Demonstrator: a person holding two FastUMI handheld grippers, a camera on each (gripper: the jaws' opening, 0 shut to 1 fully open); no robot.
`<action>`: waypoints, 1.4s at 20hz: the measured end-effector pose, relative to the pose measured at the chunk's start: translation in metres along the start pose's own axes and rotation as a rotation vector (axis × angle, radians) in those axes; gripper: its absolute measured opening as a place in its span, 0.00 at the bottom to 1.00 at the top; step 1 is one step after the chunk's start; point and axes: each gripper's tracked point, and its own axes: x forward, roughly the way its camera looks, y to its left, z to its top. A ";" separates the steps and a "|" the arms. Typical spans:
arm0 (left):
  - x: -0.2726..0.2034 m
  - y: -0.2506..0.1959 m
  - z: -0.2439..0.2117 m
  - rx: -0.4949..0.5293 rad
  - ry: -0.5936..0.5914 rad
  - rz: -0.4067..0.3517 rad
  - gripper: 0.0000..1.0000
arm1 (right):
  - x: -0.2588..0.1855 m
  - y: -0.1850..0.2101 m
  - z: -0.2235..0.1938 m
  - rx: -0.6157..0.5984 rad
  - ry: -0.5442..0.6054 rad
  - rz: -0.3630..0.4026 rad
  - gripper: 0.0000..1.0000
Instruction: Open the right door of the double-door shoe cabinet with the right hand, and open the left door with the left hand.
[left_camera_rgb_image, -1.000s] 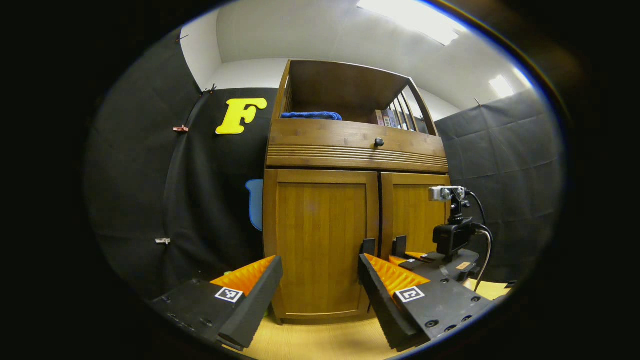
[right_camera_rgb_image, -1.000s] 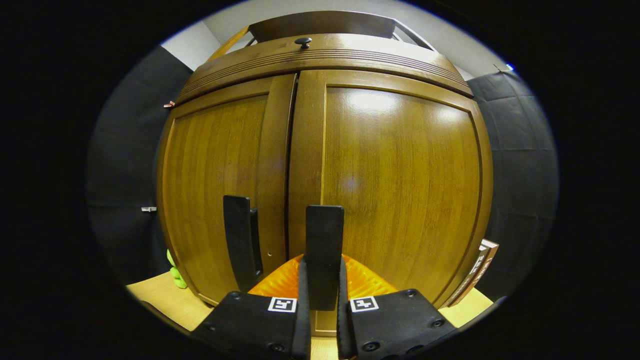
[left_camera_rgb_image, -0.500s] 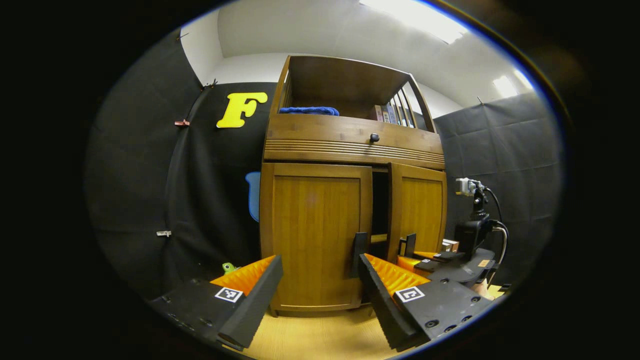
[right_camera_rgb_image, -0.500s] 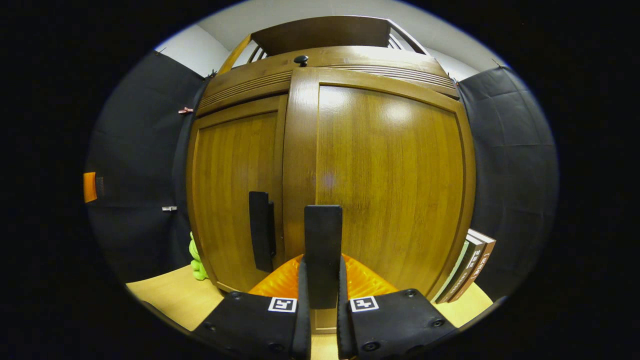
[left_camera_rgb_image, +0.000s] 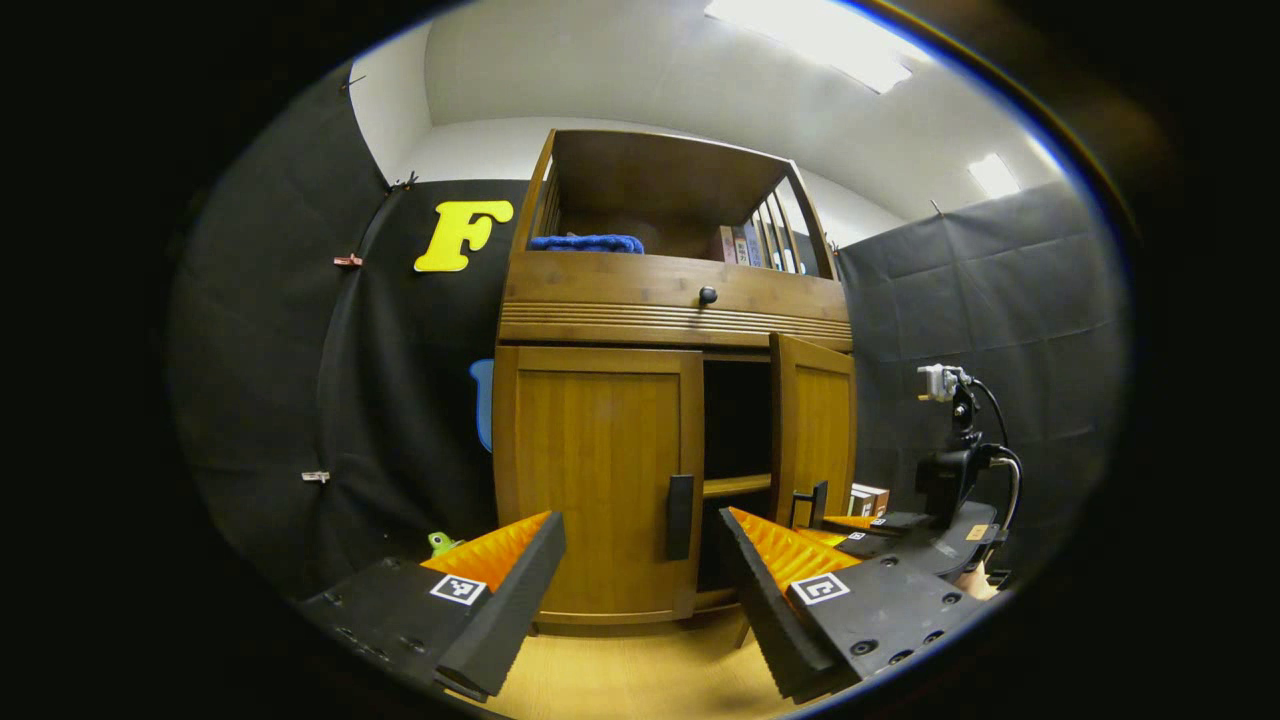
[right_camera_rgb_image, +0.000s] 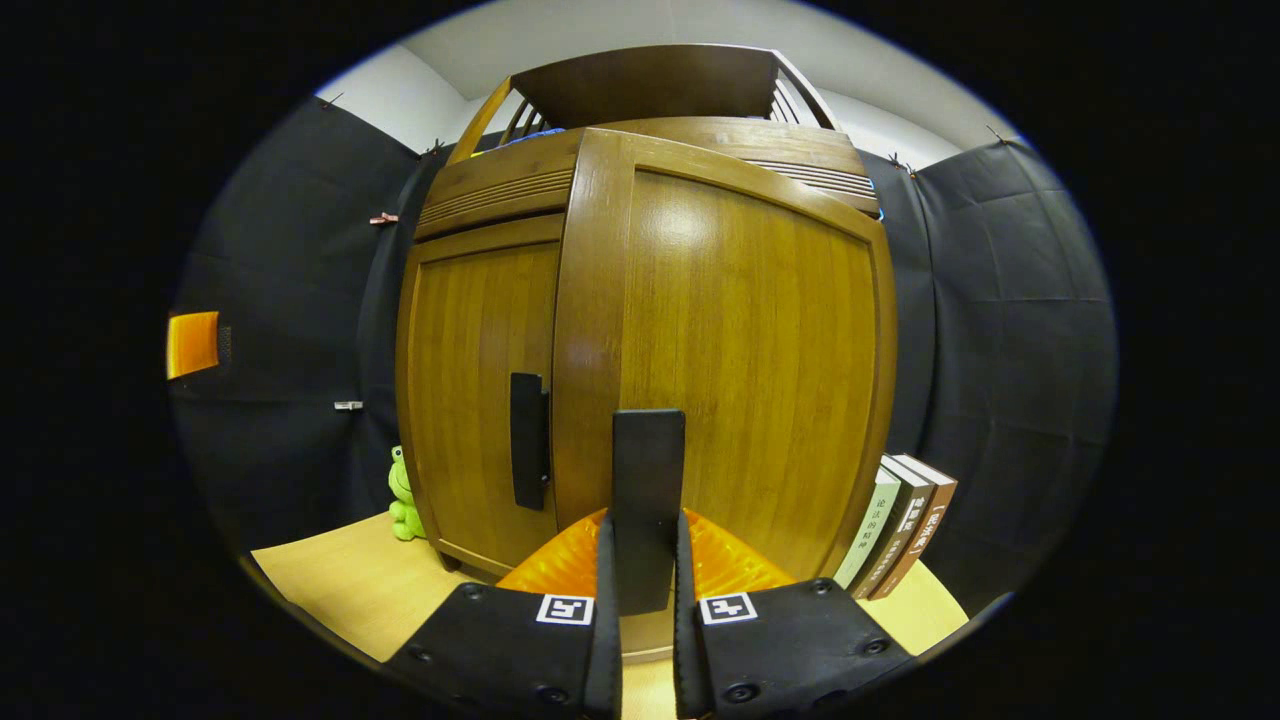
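Swung further out than half a second ago, the right door (left_camera_rgb_image: 812, 425) now stands well ajar, baring a dark gap and a shelf (left_camera_rgb_image: 736, 486) at about 3 o'clock of the closed left door (left_camera_rgb_image: 595, 475). The right gripper (right_camera_rgb_image: 645, 560) is clenched on the right door's handle (right_camera_rgb_image: 648, 480). The left gripper (left_camera_rgb_image: 640, 560) hangs released, fingers spread, short of the left handle (left_camera_rgb_image: 680, 517). A green toy (right_camera_rgb_image: 403, 497) sits at the cabinet's 9 o'clock, books (right_camera_rgb_image: 900, 525) at 3.
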 end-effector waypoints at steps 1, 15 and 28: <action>-0.003 -0.004 0.001 -0.002 -0.006 -0.010 0.95 | -0.006 -0.003 0.000 0.002 0.002 0.000 0.24; -0.012 -0.051 -0.001 0.023 -0.012 -0.106 0.95 | -0.056 -0.040 0.002 -0.014 0.012 -0.050 0.19; -0.012 -0.071 0.003 0.008 -0.038 -0.155 0.94 | -0.087 -0.074 0.004 -0.041 0.018 -0.125 0.18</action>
